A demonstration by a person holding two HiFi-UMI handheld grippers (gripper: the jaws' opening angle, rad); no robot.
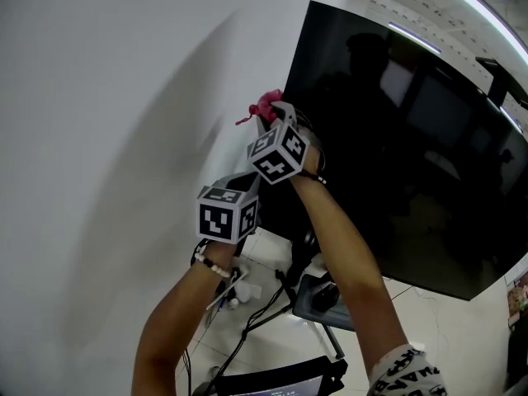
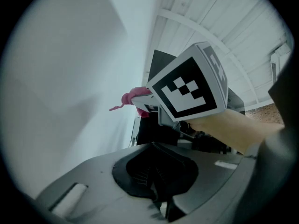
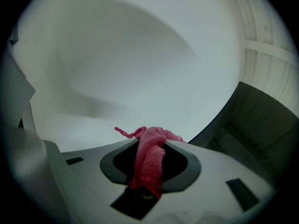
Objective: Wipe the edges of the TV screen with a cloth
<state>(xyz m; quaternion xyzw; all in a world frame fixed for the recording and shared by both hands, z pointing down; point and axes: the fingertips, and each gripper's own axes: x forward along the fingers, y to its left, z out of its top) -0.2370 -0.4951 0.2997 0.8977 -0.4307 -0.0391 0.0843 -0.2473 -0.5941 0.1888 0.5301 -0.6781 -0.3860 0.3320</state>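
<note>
At the left edge of the large black flat TV screen (image 1: 396, 139), my right gripper (image 1: 275, 115) clamps the crumpled pink terry cloth (image 1: 266, 106) mid-wipe, my left gripper (image 2: 156, 183) closed and empty below; next, I judge, slide the cloth along that edge.

The left tongs (image 2: 156, 197) are showing a pale grey moulded shell with a black oval recess round dark ribbed jaws. The right tongs (image 3: 149, 169) are showing the same grey shell and black recess. Each is carrying a white cube printed with black square markers, the left cube (image 1: 228, 212) and the right cube (image 1: 279, 152). The person is wearing a beaded band (image 1: 211, 265) on the left wrist, a dark band (image 1: 317, 176) on the right wrist, and a white sleeve (image 1: 403, 374) with black patterning.
</note>
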